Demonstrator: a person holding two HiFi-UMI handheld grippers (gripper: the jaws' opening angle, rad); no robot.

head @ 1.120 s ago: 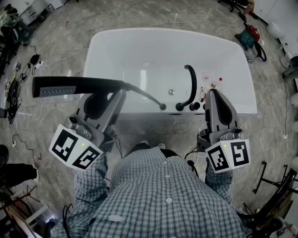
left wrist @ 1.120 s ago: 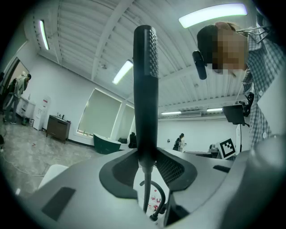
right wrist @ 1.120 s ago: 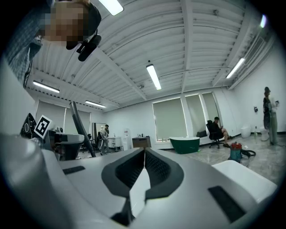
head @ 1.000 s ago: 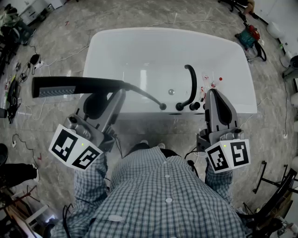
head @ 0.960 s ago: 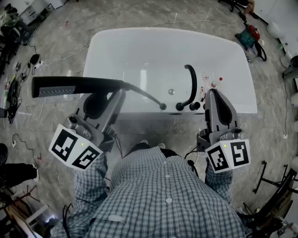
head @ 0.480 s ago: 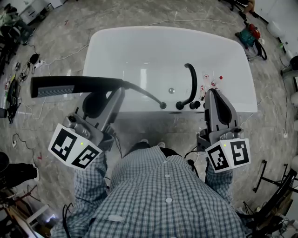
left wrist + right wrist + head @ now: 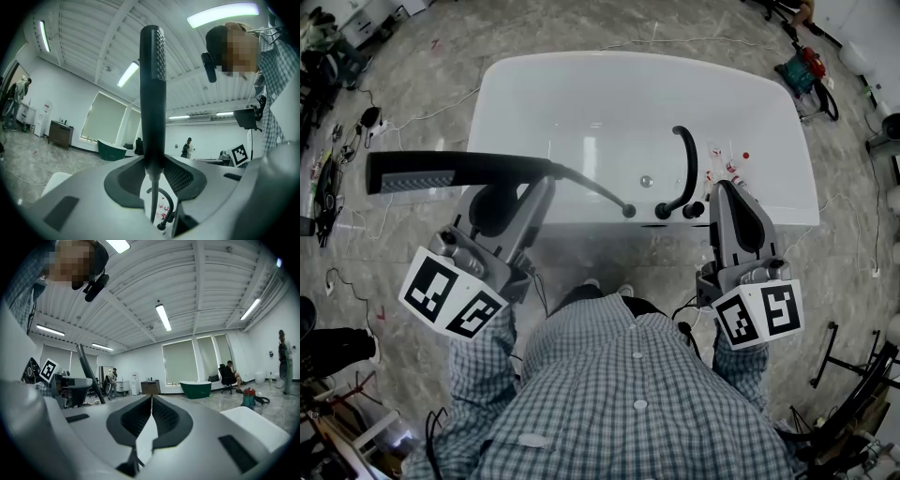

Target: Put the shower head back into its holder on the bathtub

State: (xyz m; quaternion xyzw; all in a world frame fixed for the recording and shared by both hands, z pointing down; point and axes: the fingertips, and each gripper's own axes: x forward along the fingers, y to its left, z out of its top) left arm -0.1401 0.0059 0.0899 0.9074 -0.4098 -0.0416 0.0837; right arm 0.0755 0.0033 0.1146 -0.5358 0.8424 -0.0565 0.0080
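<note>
My left gripper (image 7: 540,184) is shut on the black shower head (image 7: 455,172), held at its neck. Its long flat head points left, above the floor beside the white bathtub (image 7: 581,84). A black hose (image 7: 591,190) runs from it to a fitting (image 7: 628,212) on the tub's near rim. In the left gripper view the shower head (image 7: 153,89) stands upright between the jaws of the left gripper (image 7: 153,165). A curved black faucet (image 7: 684,169) and knobs (image 7: 692,212) sit on the same rim. My right gripper (image 7: 729,195) hangs shut and empty over the rim, right of the knobs; its jaws meet in the right gripper view (image 7: 151,398).
Small red-and-white items (image 7: 727,171) lie on the tub rim by the faucet. Cables and gear (image 7: 337,141) litter the floor at left. A red bag (image 7: 806,70) sits at the top right and a black stand (image 7: 853,366) at the lower right.
</note>
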